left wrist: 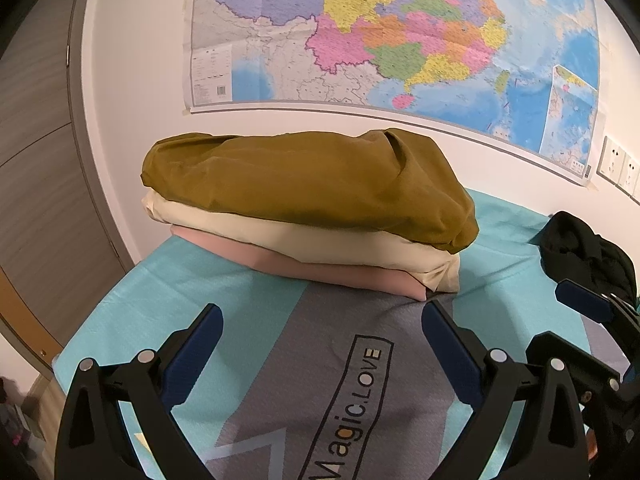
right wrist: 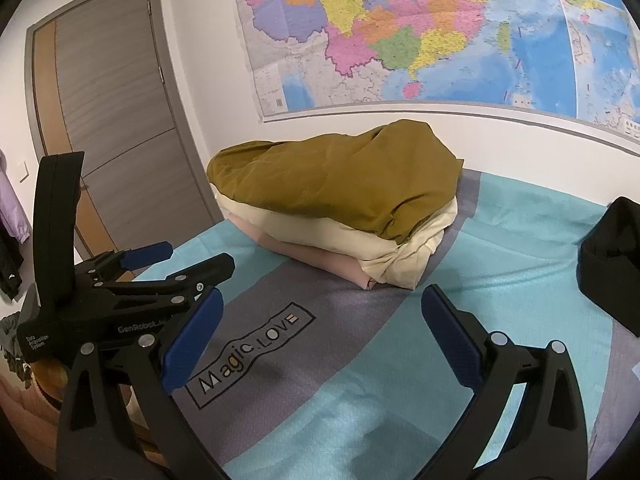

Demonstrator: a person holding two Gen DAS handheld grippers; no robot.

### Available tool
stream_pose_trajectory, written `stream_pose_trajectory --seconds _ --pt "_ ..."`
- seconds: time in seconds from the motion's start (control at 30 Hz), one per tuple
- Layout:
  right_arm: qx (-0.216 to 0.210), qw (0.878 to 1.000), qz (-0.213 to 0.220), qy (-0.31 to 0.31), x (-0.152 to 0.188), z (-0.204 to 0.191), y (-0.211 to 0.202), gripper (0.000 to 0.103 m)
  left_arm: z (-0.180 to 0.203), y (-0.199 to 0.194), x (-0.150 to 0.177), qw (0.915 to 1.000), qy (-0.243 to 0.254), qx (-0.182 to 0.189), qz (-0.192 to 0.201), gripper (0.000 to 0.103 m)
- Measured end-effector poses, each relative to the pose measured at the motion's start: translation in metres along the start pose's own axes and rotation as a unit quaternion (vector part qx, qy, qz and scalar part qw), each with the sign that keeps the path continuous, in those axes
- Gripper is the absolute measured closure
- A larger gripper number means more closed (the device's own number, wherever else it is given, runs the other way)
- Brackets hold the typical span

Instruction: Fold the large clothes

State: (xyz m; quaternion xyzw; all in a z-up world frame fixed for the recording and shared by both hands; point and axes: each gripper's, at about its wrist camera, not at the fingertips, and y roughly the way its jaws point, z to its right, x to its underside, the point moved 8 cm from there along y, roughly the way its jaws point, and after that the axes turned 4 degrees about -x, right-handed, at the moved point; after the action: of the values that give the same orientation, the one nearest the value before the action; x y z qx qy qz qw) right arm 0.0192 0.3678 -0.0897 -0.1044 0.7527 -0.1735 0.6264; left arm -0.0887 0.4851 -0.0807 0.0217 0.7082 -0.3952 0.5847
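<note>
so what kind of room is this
Most likely a bedroom at home: a bed with a teal and grey sheet, a stack of folded clothes on it, a wall map above and a grey door beside.

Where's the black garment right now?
The black garment lies unfolded at the bed's right edge in both views, right of the folded stack, near the wall sockets.
</note>
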Motion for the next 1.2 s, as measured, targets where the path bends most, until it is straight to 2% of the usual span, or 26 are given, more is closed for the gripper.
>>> stream_pose_trajectory --seconds 1.2 --pt "0.0 1.0 -0.001 0.016 0.0025 0.0074 0.0021 0.005 0.0036 0.0027 0.0031 1.0 0.003 0.005 -0.007 0.007"
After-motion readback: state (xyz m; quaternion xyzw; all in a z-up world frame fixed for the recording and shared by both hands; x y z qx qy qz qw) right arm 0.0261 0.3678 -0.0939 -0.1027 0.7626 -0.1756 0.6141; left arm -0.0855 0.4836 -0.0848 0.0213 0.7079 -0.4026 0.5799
